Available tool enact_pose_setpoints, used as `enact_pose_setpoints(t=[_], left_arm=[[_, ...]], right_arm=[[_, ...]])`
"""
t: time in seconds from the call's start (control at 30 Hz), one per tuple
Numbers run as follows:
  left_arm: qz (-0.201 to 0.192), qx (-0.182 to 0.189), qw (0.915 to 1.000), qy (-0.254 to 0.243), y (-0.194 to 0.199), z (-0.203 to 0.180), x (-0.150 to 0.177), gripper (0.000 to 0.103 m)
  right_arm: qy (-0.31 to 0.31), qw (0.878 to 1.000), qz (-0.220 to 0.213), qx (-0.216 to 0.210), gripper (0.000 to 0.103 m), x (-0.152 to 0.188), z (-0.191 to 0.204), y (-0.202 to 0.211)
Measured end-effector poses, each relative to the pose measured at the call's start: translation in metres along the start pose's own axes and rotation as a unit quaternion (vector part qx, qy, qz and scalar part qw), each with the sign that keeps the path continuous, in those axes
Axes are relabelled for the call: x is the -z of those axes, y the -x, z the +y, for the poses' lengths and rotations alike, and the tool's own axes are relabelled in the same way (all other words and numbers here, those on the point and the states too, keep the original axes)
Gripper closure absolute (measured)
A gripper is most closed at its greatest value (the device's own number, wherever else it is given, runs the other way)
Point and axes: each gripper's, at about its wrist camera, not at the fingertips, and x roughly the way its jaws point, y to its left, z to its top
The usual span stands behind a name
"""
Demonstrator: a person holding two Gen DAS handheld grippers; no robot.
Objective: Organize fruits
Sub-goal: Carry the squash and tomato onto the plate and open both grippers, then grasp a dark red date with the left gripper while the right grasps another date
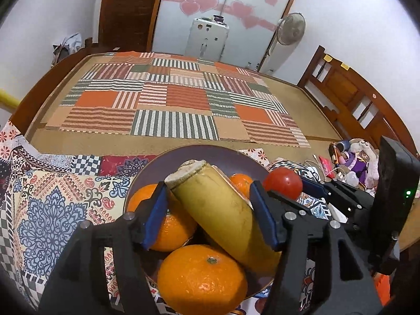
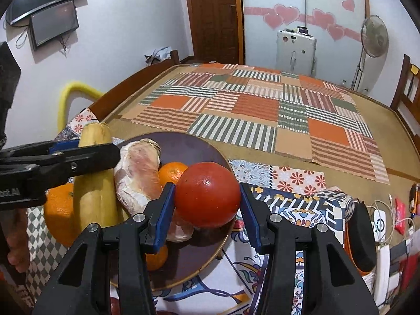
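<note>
Front orange in plate; left gripper clamped across banana, long axis up-left over plate; right gripper pinching tomato above plate's right rim

Both grippers, left and right, are black ribbed plastic with blue finger pads, silver screws and white lettering.
</note>
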Motion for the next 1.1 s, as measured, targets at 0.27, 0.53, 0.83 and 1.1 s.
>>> enact_pose_setpoints(t=[0.27,0.53,0.83,1.1], left_arm=[[0.008,0.013,0.9998,0.01,0.007,0.006,0.001,0.039],[-0.017,0.024,0.9995,0.009,0.034,0.005,-0.001,0.038],[-0.054,-0.012,0.9975,-0.043,0.076,-0.009,0.011,0.035],[-0.067,-0.032,0.9943,-0.076,0.105,-0.015,0.04,0.034]], right_arm=[[0.012,1.0,0.014,0.002,0.057,0.0,0.007,0.003],[0.004,1.0,0.023,0.002,0.055,0.001,0.003,0.006],[0.01,0.999,-0.037,0.014,0.026,0.003,0.013,0.045],[0.035,0.996,-0.078,0.038,0.026,0.023,0.035,0.087]])
